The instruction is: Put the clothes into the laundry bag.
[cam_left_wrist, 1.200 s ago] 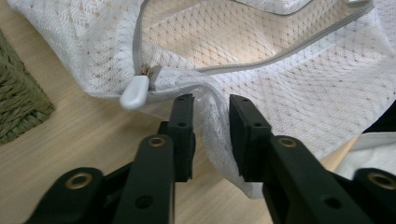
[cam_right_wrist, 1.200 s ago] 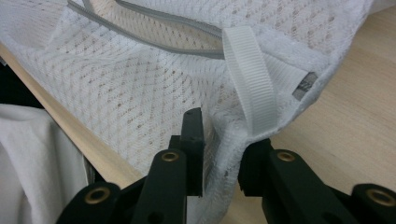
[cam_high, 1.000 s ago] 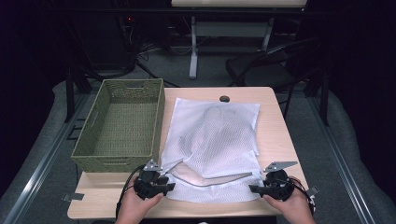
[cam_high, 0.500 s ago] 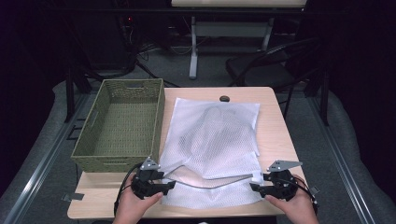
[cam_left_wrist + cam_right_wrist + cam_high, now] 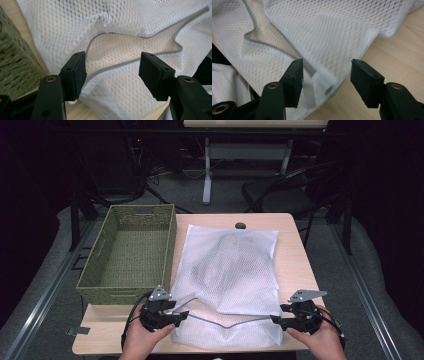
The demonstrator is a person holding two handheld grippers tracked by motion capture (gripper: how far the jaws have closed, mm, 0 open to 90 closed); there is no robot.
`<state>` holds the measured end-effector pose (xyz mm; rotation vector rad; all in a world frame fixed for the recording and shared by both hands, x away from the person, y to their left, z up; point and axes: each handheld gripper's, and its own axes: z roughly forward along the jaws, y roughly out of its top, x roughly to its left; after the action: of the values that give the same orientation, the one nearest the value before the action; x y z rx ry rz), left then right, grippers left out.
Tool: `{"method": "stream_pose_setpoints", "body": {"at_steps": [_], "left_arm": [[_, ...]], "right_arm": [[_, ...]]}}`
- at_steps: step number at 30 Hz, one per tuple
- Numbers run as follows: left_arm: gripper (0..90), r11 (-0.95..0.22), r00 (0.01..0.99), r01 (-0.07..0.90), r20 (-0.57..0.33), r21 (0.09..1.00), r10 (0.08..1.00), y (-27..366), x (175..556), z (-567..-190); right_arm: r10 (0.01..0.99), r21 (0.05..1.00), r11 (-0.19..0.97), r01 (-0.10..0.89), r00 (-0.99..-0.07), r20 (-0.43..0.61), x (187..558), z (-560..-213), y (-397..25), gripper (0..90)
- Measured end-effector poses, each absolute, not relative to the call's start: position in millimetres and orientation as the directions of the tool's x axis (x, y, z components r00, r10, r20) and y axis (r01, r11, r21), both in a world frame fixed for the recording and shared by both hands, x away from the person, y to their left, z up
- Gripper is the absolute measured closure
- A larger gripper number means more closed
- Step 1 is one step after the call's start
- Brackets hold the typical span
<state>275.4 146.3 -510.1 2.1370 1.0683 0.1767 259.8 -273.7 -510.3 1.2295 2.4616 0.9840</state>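
A white mesh laundry bag (image 5: pixel 230 270) lies flat on the wooden table (image 5: pixel 295 250), with something darker faintly showing inside it. Its grey-edged mouth (image 5: pixel 225 322) gapes along the near side. My left gripper (image 5: pixel 177 316) is open at the bag's near left corner, its jaws either side of the grey hem (image 5: pixel 112 68). At the near right corner my right gripper (image 5: pixel 276 321) is open too, with the mesh corner (image 5: pixel 324 82) lying between its jaws. A hand holds each gripper.
An empty green woven basket (image 5: pixel 131 252) stands on the table's left half, close beside the bag and just beyond my left gripper. A small dark object (image 5: pixel 240 225) sits at the table's far edge. Chairs and a desk frame stand on the floor beyond.
The lifted upper layer of the bag's mouth has dropped, so the opening is flatter. Both grippers have stayed at the near corners, and the left one has shifted slightly.
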Motion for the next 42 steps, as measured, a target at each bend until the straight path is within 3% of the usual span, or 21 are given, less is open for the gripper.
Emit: {"method": "stream_pose_setpoints", "body": {"at_steps": [14, 26, 35, 42], "left_arm": [[39.2, -0.414, 0.678, 0.602, -0.164, 0.683, 0.716, 129.5, 288.0, -493.1], [40.0, -0.442, 0.700, 0.593, -0.160, 0.673, 0.696, 110.4, 305.0, -504.9], [41.8, -0.449, 0.710, 0.591, -0.168, 0.671, 0.684, 105.7, 303.6, -521.6], [41.8, -0.442, 0.704, 0.590, -0.162, 0.676, 0.691, 110.5, 302.0, -527.0]], "right_arm": [[0.756, 0.678, 0.450, 0.581, -0.652, 0.056, 265.5, -486.0, -262.0, 44.3], [0.685, 0.677, 0.503, 0.537, -0.725, 0.066, 286.4, -502.6, -225.3, 45.6], [0.656, 0.695, 0.513, 0.503, -0.752, 0.061, 284.2, -528.9, -209.4, 47.6], [0.650, 0.741, 0.490, 0.459, -0.759, 0.041, 277.8, -530.5, -211.4, 47.5]]}}
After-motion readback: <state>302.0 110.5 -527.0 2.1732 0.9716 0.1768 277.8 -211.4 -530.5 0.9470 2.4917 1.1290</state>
